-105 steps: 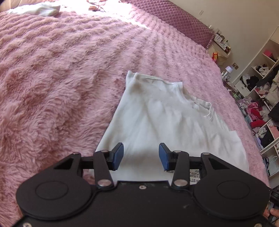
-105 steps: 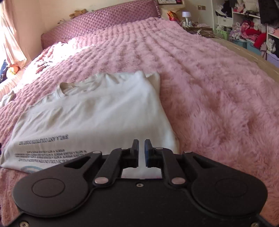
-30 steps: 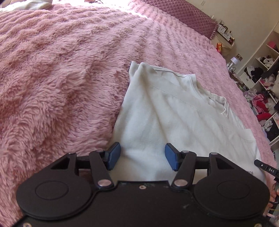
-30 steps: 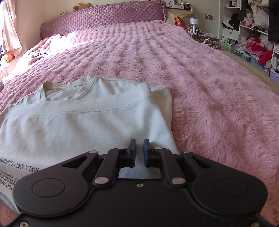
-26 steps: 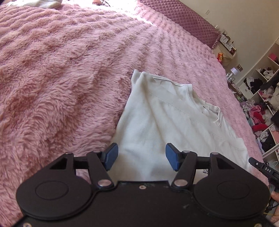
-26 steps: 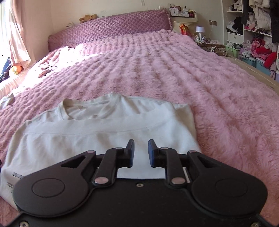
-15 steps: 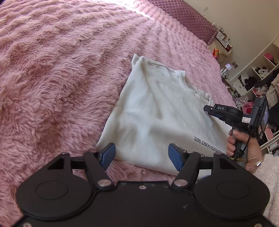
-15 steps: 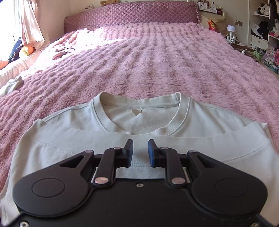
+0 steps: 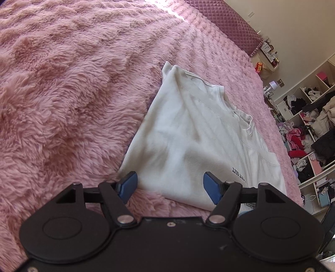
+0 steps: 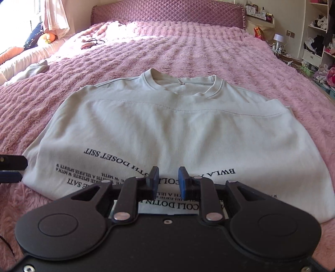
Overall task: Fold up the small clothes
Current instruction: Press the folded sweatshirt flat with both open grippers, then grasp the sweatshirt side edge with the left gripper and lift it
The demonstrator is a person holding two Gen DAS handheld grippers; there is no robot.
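Shirt (image 10: 167, 129), pale and folded, lies flat on the fluffy pink blanket (image 9: 62, 94) that covers the bed, its round collar (image 10: 180, 83) toward the quilted purple headboard (image 10: 167, 12). A folded-over layer crosses it just below the collar, and black printed lettering (image 10: 108, 154) runs upside down across the part nearest the right wrist camera.

The right gripper (image 10: 168, 180) sits low over the printed end of the shirt with its blue-padded jaws set narrowly apart and nothing between them. Whether the tips touch the cloth cannot be told.

The left gripper (image 9: 170, 186) is at the shirt's left near corner, jaws spread wide and empty; the corner of the cloth lies between the two blue pads (image 9: 127, 185). Its tip shows at the left edge of the right wrist view, just beside that corner.

Open shelves (image 9: 309, 134) crammed with clothes stand beyond the bed on the right. A small lamp (image 10: 278, 38) stands near the headboard, and an orange soft toy (image 10: 48, 37) lies by the window.
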